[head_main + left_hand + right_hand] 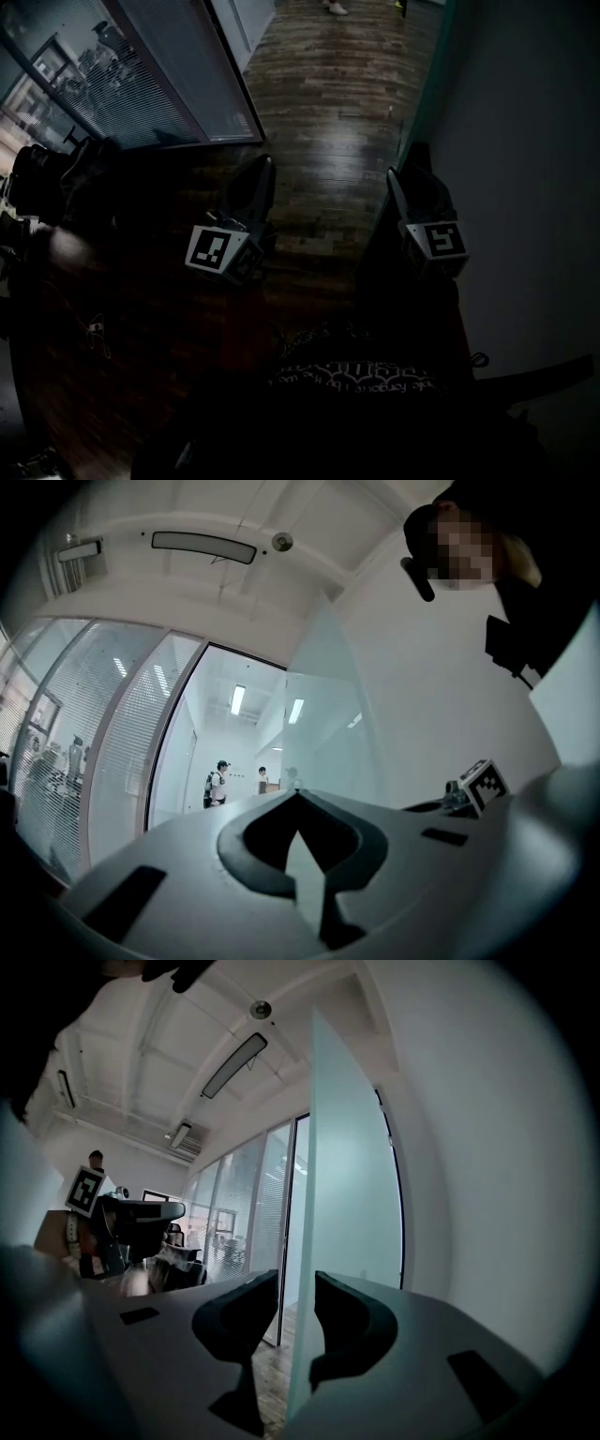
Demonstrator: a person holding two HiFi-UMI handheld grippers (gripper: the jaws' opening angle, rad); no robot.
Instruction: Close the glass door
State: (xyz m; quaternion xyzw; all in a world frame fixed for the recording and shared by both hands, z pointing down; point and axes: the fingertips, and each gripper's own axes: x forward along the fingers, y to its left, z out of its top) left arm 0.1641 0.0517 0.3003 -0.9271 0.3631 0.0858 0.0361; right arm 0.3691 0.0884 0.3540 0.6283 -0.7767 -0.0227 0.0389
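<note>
Now the glass door [349, 1185] is seen edge-on beside the white wall [459, 1147], its edge straddled by the parted jaws of the right gripper [295, 1281], with a gap at one jaw. The left gripper [298, 797] is held closed and empty, over the wooden floor [319, 103].

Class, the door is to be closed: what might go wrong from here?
1. The right gripper only straddles the door edge, fingers apart with a gap on one side; it may slip off when pulling.
2. The left gripper is shut on nothing, so nothing else steadies the door.
</note>
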